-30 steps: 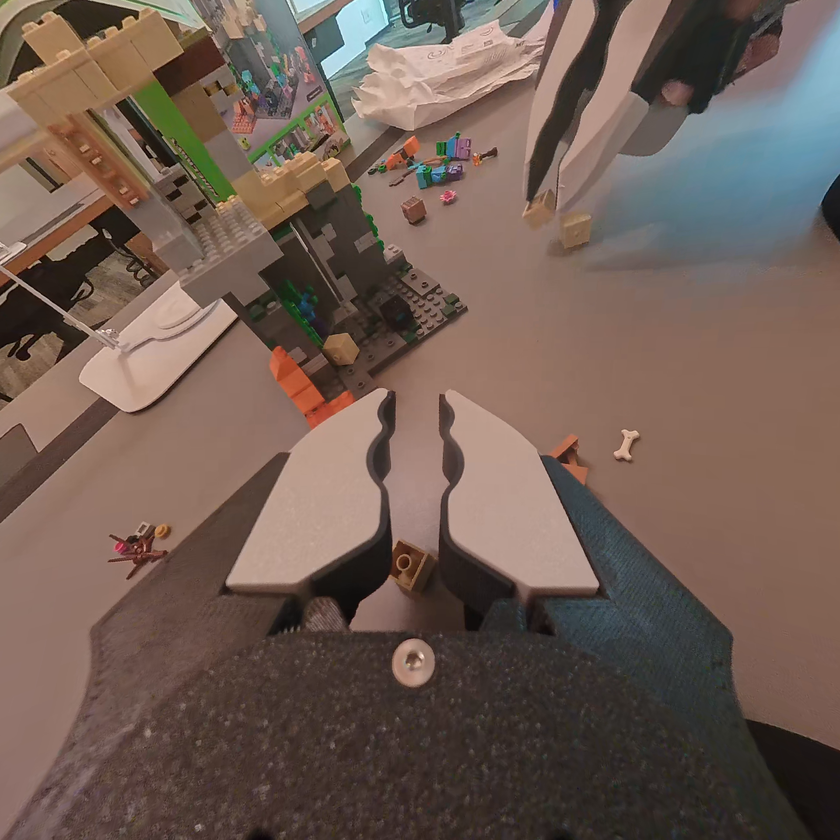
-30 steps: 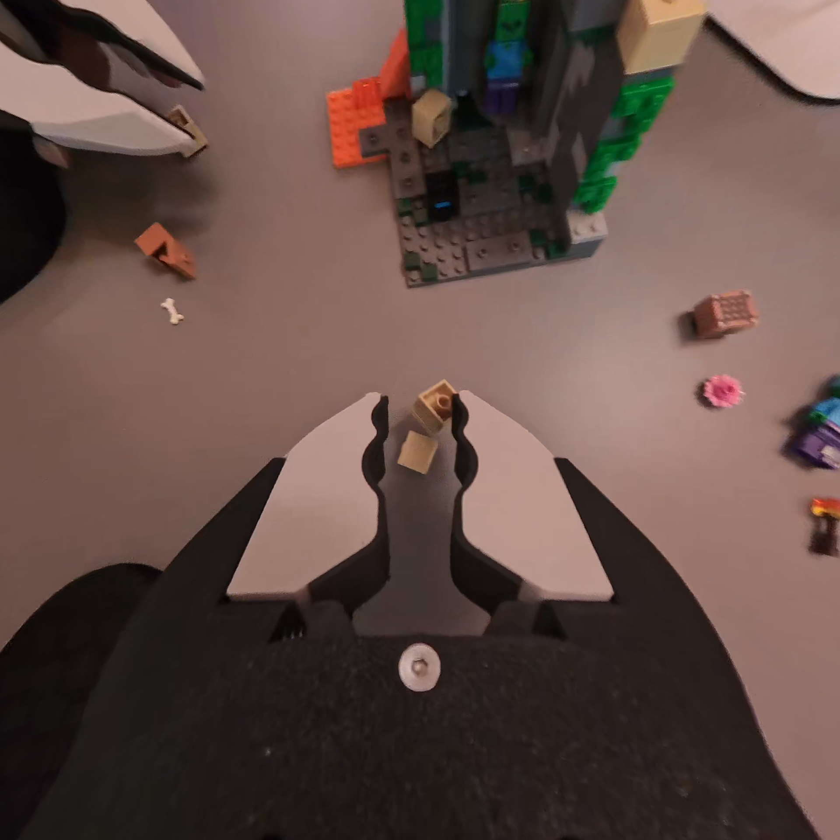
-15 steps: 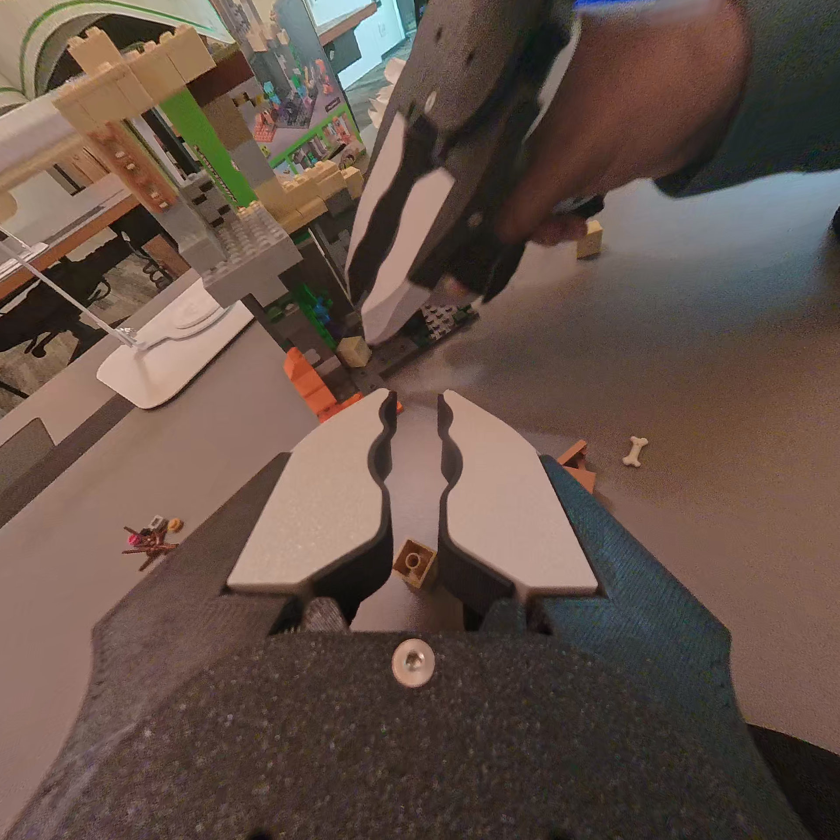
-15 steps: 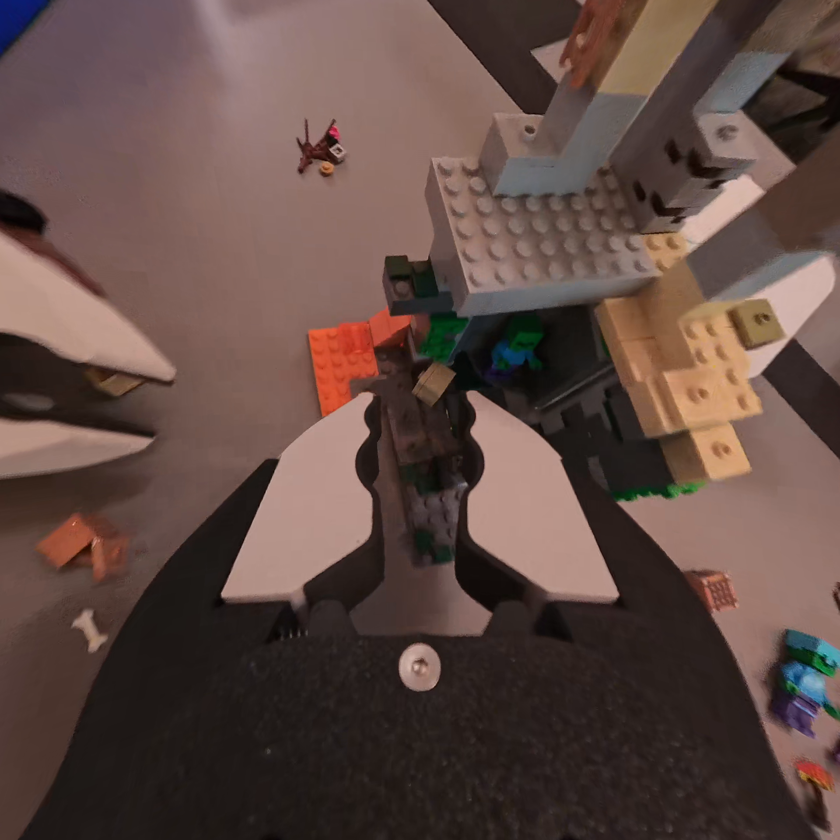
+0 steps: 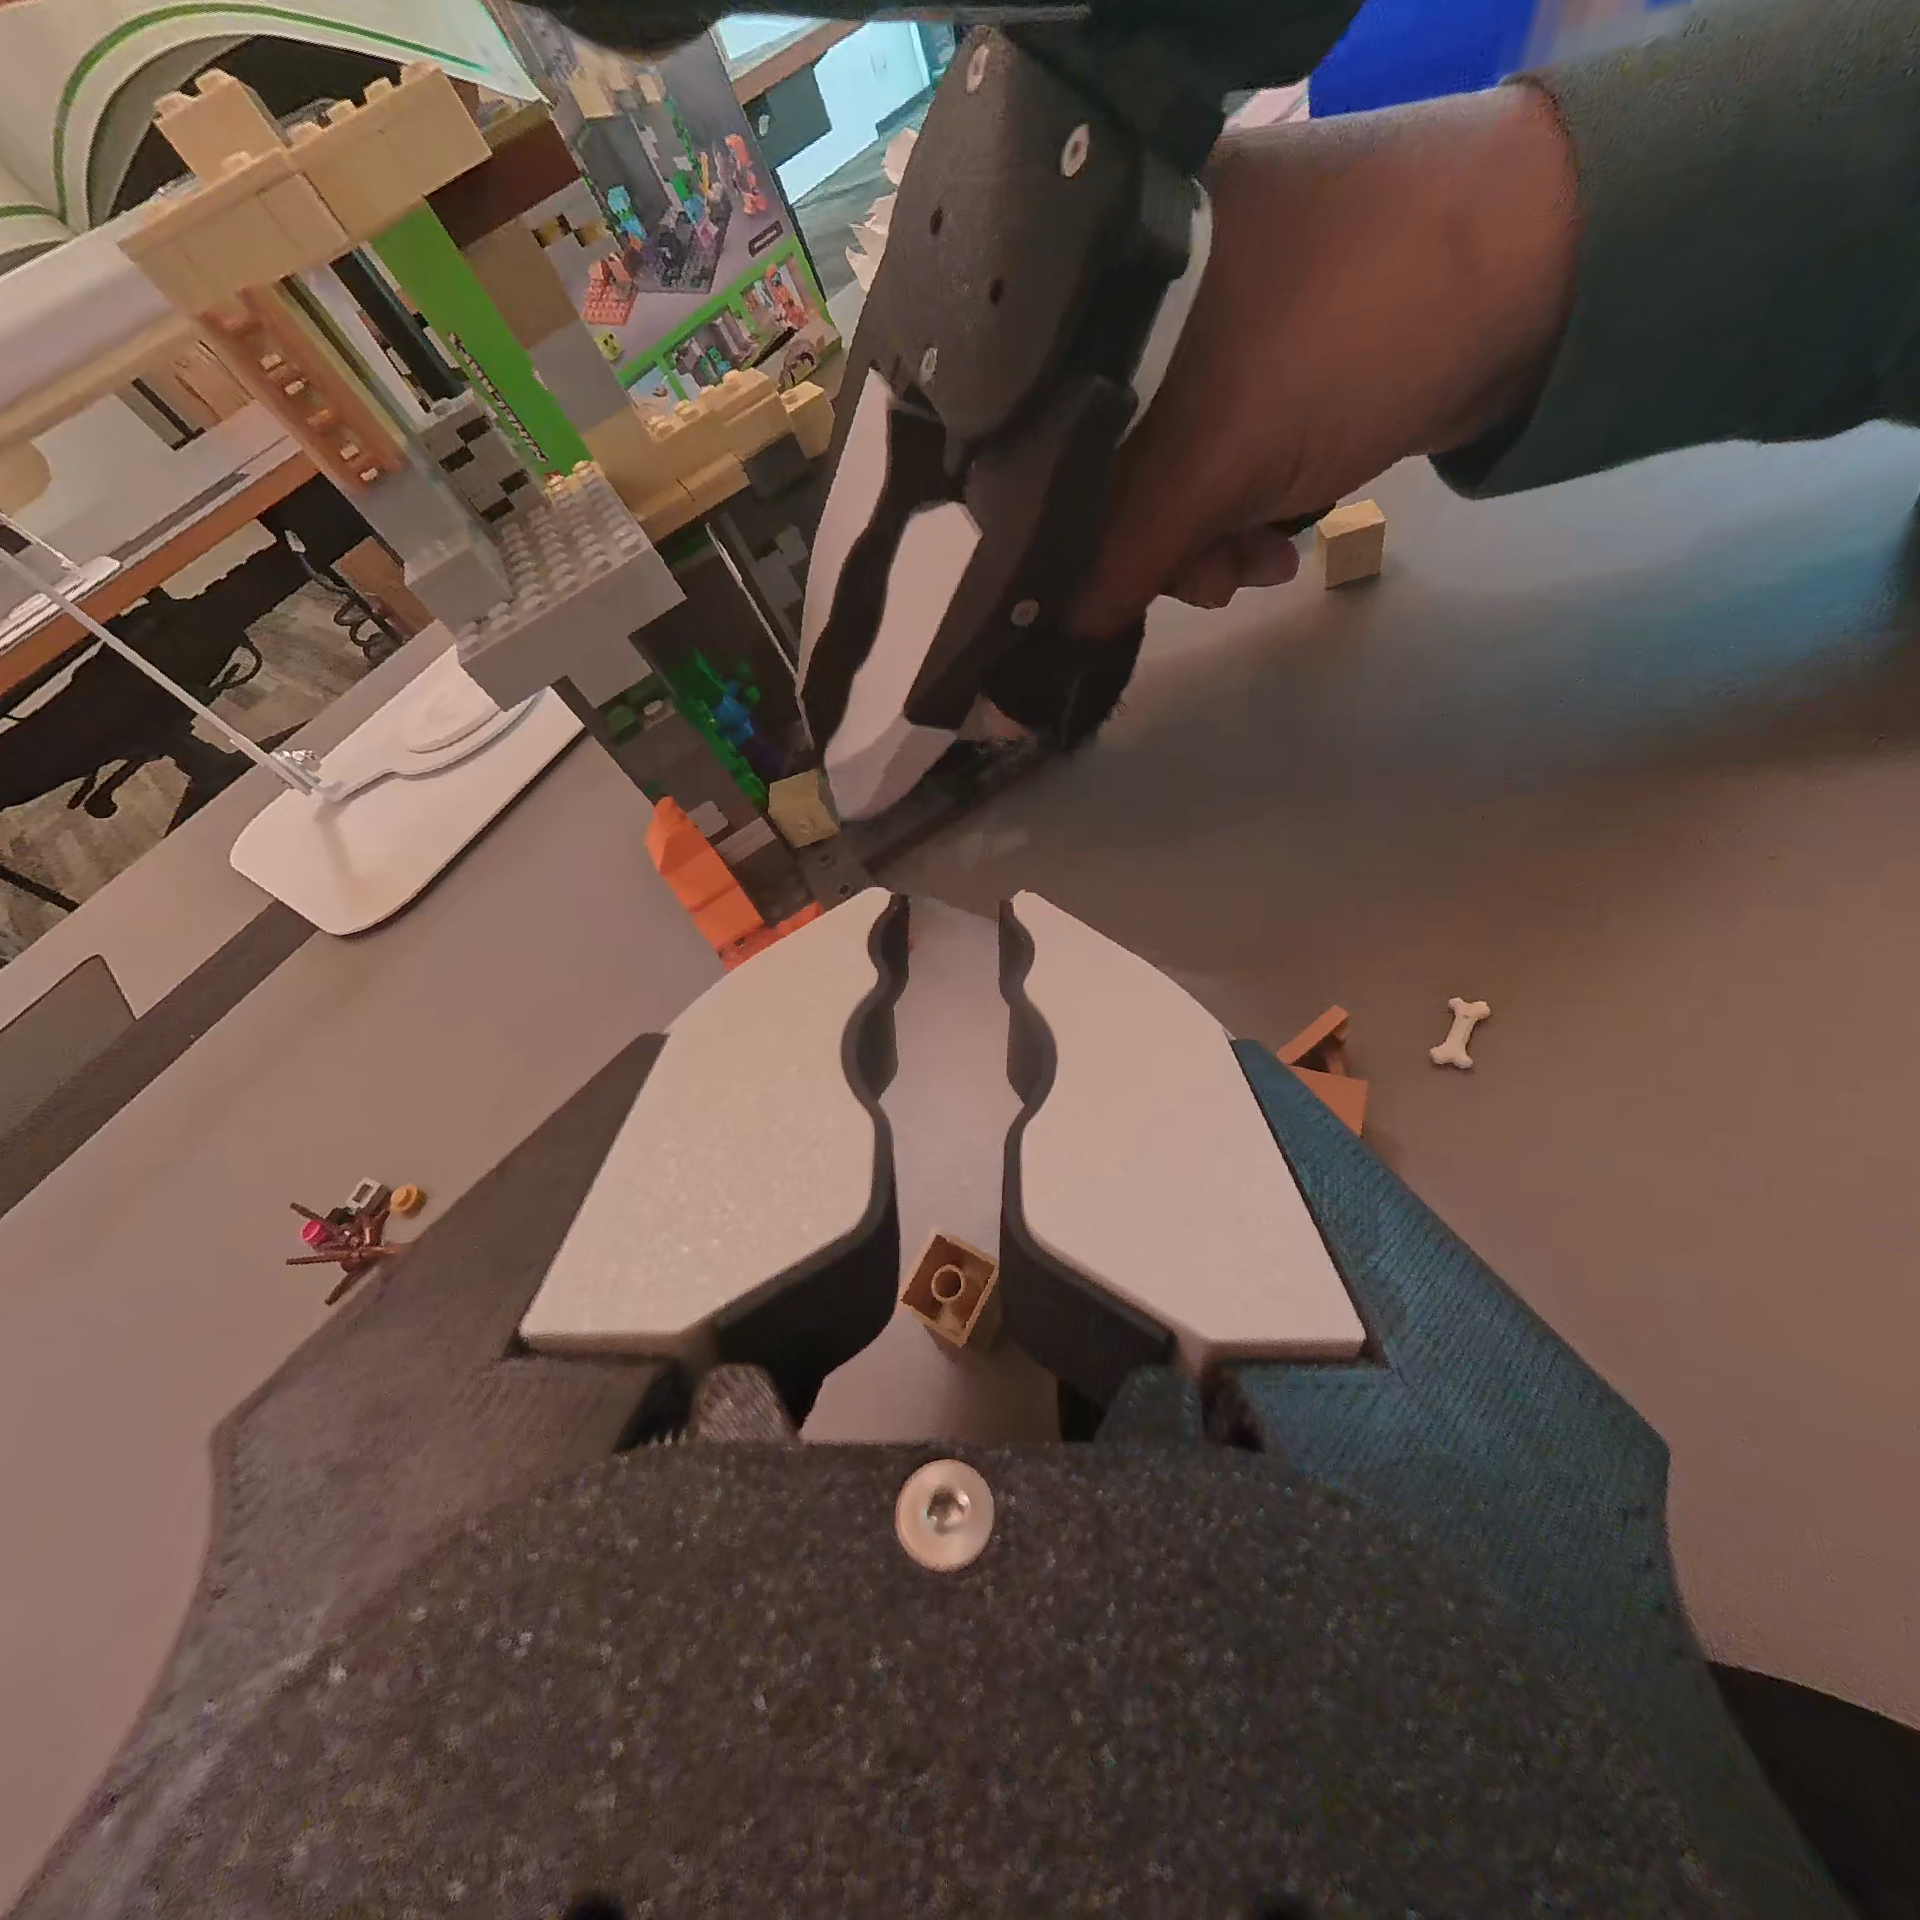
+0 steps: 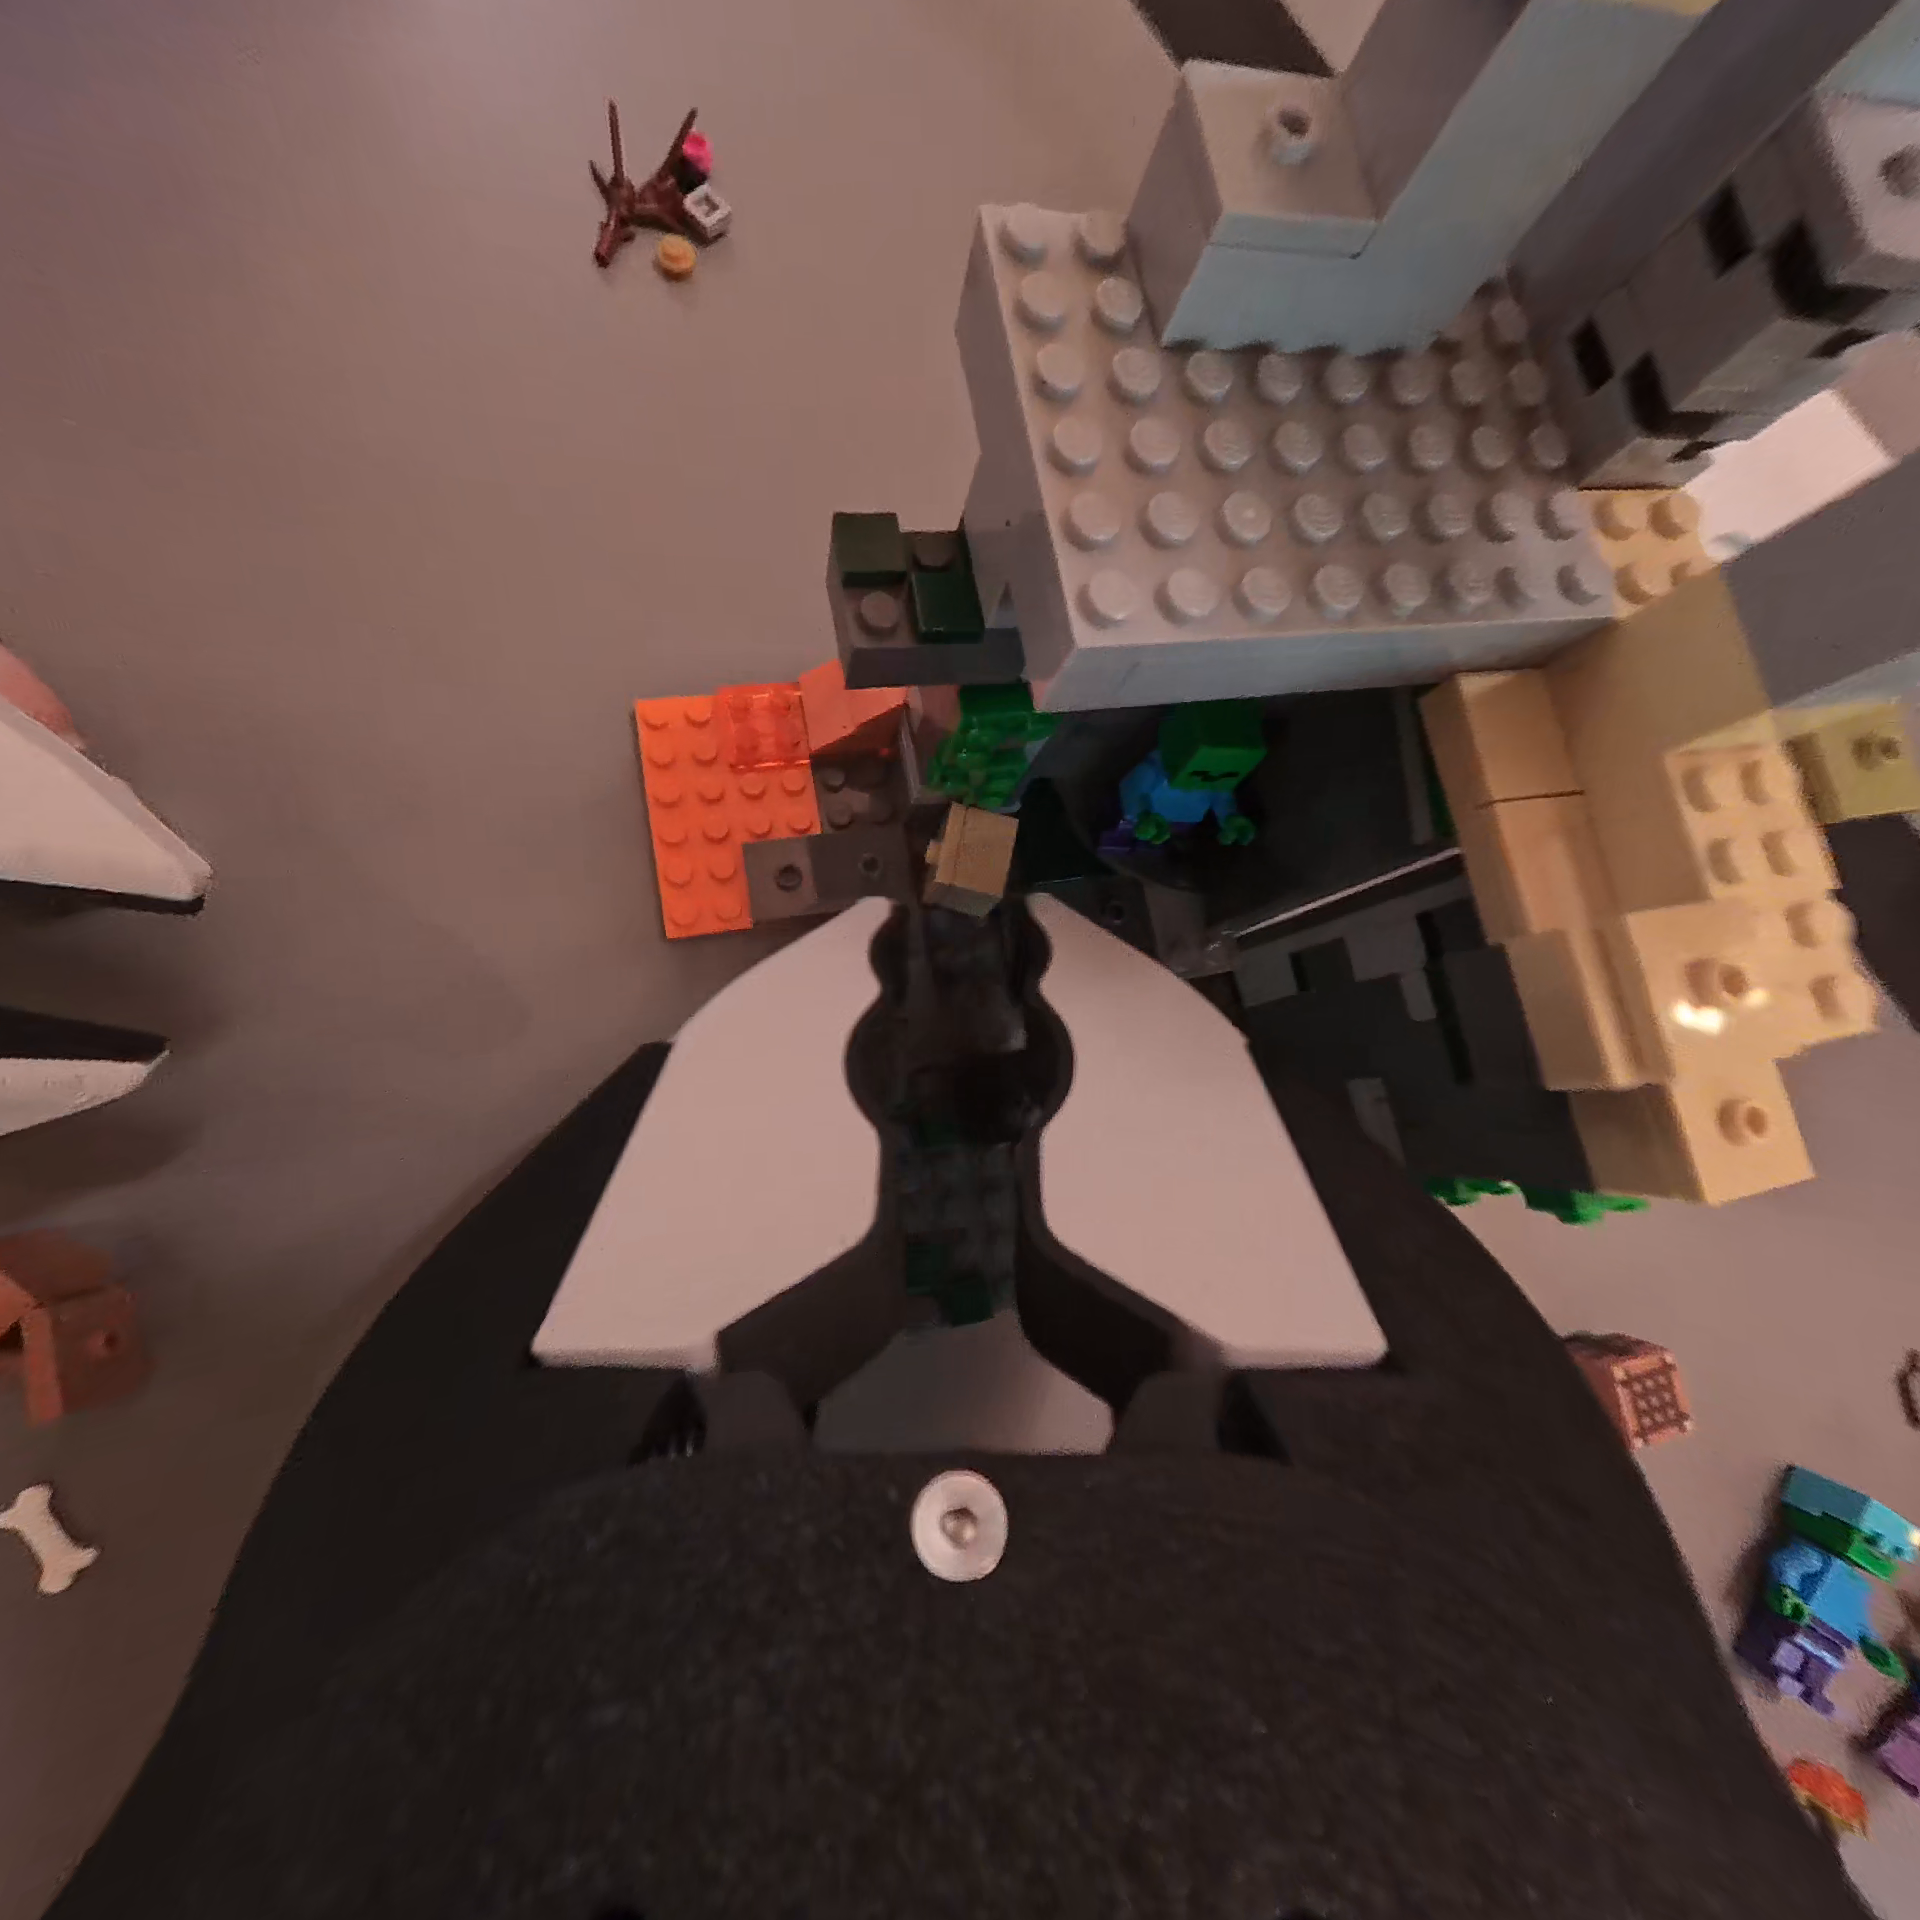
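The right claw [image 6: 956, 920], gripped by a hand [image 5: 1351, 343], is now brought in over the brick model [image 6: 1299, 499], where a second ago it was held low over the open tabletop [image 5: 1455, 831] beside two loose tan pieces. Its tips are set just at a tilted tan cube [image 6: 971, 857] on the model's dark base, between the orange plate [image 6: 717, 810] and a green figure [image 6: 1195, 779]. Its fingers are seen narrowly parted; whether anything is pinched between them cannot be told, as the gap is filled with dark blur. One loose tan block [image 5: 1351, 540] is left behind on the tabletop, beyond the hand.

The left claw [image 5: 951, 914] is kept almost unmoved, short of the model. Its fingers are drawn near together, and a small tan brick [image 5: 948, 1294] is lodged between them close to their root, apparently pinched. A white bone [image 5: 1460, 1032] and a brown piece [image 5: 1325, 1060] are seen lying just to its right.
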Motion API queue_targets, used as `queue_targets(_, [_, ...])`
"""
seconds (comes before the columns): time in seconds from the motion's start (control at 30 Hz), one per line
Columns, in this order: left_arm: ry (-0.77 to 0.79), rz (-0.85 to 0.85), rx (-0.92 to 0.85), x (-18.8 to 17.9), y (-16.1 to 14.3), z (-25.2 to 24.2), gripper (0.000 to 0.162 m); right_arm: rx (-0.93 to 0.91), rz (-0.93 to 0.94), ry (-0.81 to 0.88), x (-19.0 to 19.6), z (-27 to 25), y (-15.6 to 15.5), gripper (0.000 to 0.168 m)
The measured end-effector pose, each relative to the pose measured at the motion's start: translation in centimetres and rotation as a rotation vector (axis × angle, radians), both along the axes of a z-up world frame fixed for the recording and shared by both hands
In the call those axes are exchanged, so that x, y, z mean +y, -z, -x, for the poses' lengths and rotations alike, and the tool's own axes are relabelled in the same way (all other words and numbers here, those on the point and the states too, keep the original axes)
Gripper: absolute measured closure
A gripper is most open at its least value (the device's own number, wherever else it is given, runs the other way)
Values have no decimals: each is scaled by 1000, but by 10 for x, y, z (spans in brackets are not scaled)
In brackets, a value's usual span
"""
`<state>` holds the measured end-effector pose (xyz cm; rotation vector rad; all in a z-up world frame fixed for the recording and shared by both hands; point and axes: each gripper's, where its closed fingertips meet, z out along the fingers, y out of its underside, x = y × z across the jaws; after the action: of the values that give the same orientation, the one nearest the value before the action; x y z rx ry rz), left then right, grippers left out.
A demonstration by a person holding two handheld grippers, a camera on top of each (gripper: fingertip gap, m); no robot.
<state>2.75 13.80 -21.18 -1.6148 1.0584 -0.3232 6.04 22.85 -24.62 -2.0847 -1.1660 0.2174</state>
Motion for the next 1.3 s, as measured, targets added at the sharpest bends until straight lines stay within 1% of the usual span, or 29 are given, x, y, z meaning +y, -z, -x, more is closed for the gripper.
queue_targets(0.03, [-1,1,0,0,0,0,146,-9,11,2,1,1,2,141])
queue_targets(0.07, [-2,1,1,0,0,0,146,-15,13,5,2,3,2,138])
queue_targets(0.17, [-3,-1,0,0,0,1,146,-51,33,15,8,6,9,138])
queue_targets(0.23, [-6,-1,-1,0,0,1,146,-57,37,18,12,7,10,151])
queue_targets(0.33, [-8,-1,-5,0,-1,2,146,-29,23,-5,9,6,4,154])
queue_targets(0.4, [-7,-2,-8,0,-1,2,146,26,-8,-31,0,3,-8,155])
queue_targets(0.43, [-5,-3,-10,0,-2,2,146,62,-12,-45,-7,2,-15,155])
queue_targets(0.5, [5,-11,-15,-1,-3,1,145,184,58,-96,-33,2,-28,155])
queue_targets(0.57, [26,-32,-31,-5,-8,-2,142,357,191,-162,-66,5,-43,155])
queue_targets(0.63, [80,-75,-59,-13,-17,-9,139,545,333,-214,-97,6,-60,155])
queue_targets(0.7, [143,-141,-85,-25,-27,-16,135,727,453,-235,-119,3,-76,155])
queue_targets(0.77, [185,-227,-115,-37,-42,-23,134,889,546,-237,-133,2,-89,155])
queue_targets(0.87, [204,-332,-133,-50,-57,-30,134,1121,669,-228,-147,4,-104,155])
queue_targets(1.0, [209,-399,-183,-60,-73,-34,139,1363,839,-222,-159,13,-115,155])
queue_targets(1.07, [207,-410,-190,-62,-76,-33,142,1452,899,-230,-161,15,-120,155])
queue_targets(1.13, [210,-406,-197,-63,-77,-31,143,1482,925,-245,-162,15,-121,155])
queue_targets(1.23, [212,-390,-186,-62,-76,-32,145,1451,912,-263,-161,15,-119,154])
queue_targets(1.3, [205,-372,-161,-60,-71,-32,145,1387,852,-249,-158,12,-113,153])
